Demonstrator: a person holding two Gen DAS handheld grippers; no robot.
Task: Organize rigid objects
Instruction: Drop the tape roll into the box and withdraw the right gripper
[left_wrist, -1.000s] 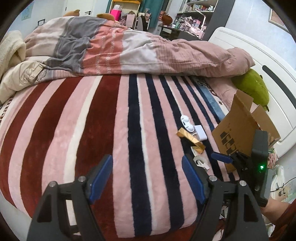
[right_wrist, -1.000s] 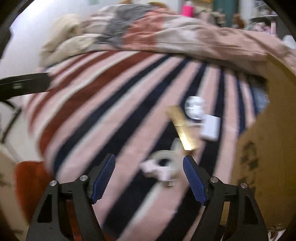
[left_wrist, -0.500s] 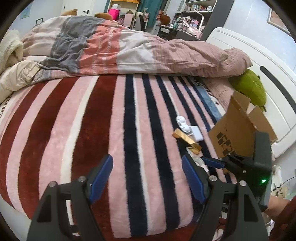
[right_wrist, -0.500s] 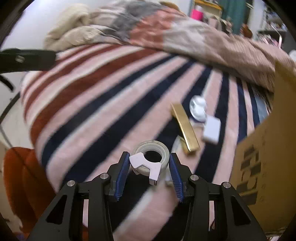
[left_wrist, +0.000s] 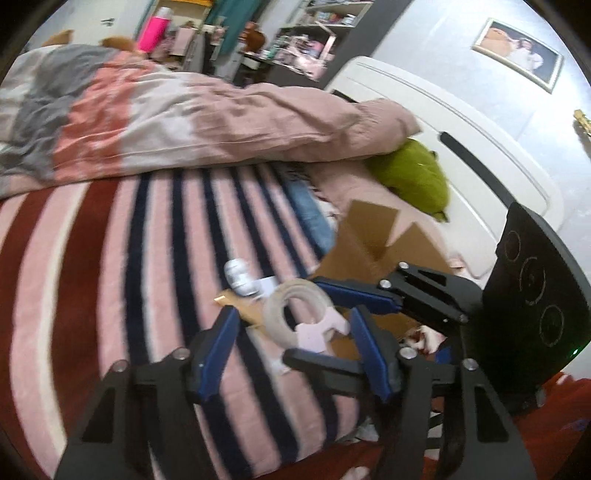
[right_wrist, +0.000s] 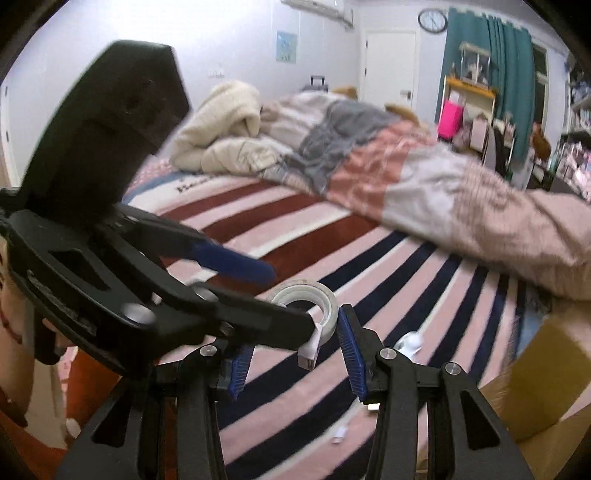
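The right gripper (right_wrist: 295, 354) pinches the tape roll (right_wrist: 308, 301) above the striped blanket (right_wrist: 424, 295). The left gripper (left_wrist: 291, 334) is closing, with the roll between its pads but no contact evident. A skewed squeeze could pop the roll loose short of the cardboard box (left_wrist: 373, 251).

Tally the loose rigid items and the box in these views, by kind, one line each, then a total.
Tape roll with dispenser, held between the right gripper fingers: 1
White earbud-style case on the blanket: 1
Flat white piece beside it: 1
Gold bar-shaped box: 1
Cardboard box: 1
Total: 5
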